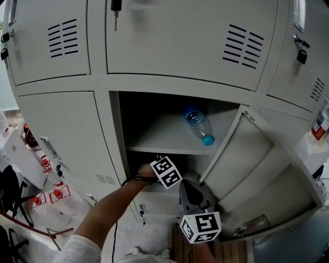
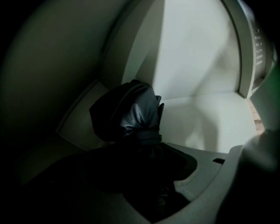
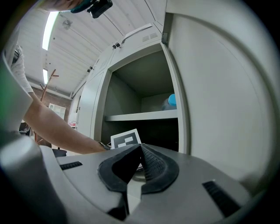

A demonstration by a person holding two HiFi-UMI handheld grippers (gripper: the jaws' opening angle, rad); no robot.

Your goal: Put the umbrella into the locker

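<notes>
As the umbrella [image 2: 131, 111] goes in, it's a black folded bundle, glossy crinkled fabric cinched by a band, clamped in the left gripper [image 2: 146, 153], whose jaws stand wide around its bulk. It sits below the shelf [image 1: 164, 138], inside the open locker [image 1: 115, 133], with smooth pale painted metal behind it and deep shadow to one side.

From the head view, only that gripper's marker cube [image 1: 166, 172] pokes out beneath the shelf: bold black squares on white, a pattern and no letters. The forearm runs down from it toward a white sleeve [image 1: 77, 249].

Lower again, well under the shelf and outside the locker, the right gripper [image 3: 140, 148] has its ribbed black pads pinched together at the tips, nothing between them.

On top of the shelf lies a clear plastic bottle [image 1: 198, 125] on its side, blue cap [image 1: 207, 139] toward the front edge. Right of the shelf, the grey sheet-metal door [image 1: 241, 154] hangs open. Above it, closed doors carry slotted vents [image 1: 243, 46], and a key [image 1: 116, 13] hangs from one lock.
</notes>
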